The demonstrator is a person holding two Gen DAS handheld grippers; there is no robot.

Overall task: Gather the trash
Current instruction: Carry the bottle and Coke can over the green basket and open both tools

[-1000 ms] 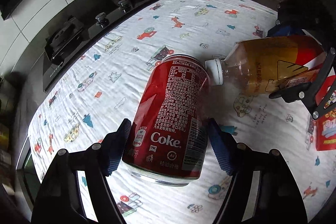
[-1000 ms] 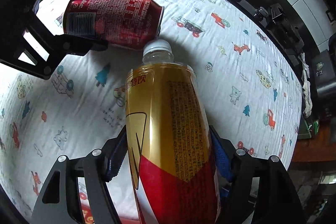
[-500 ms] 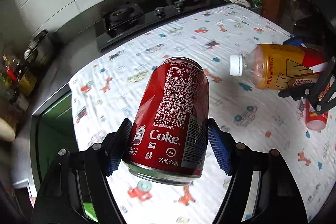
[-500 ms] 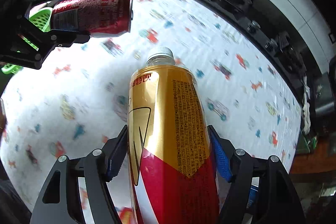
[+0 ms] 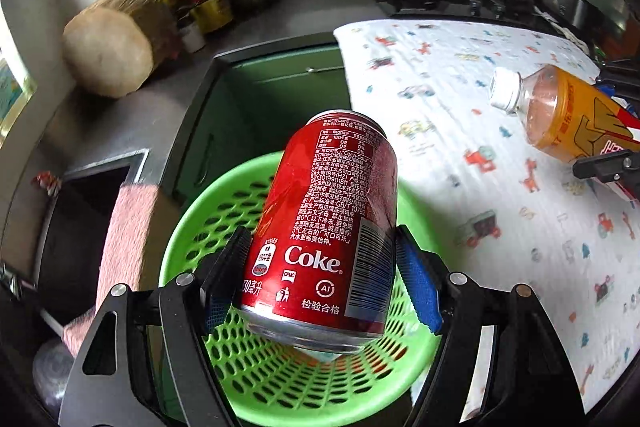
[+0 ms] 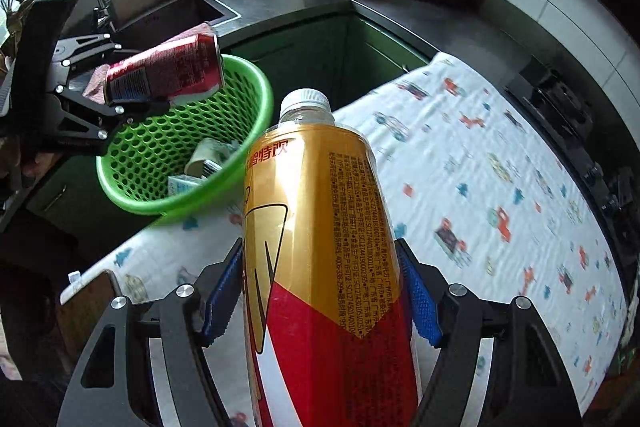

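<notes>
A: Left wrist view: the left gripper [image 5: 320, 279] is clamped on the Coke can [image 5: 328, 227], blue pads pressed to both sides, the can held over the green basket [image 5: 180, 251]. The can hides most of the basket's floor.

B: And at the right edge, the bottle [image 5: 560, 115] is cut off by the frame.

A: Right wrist view: the right gripper [image 6: 320, 295] grips the bottle [image 6: 320, 247] by its gold-and-red label, above the patterned cloth [image 6: 480, 187]; its base runs out of frame.

B: Here the basket [image 6: 256, 95] shows scraps inside, blurry, hard to name. The sink [image 6: 168, 15] sits beyond.
</notes>
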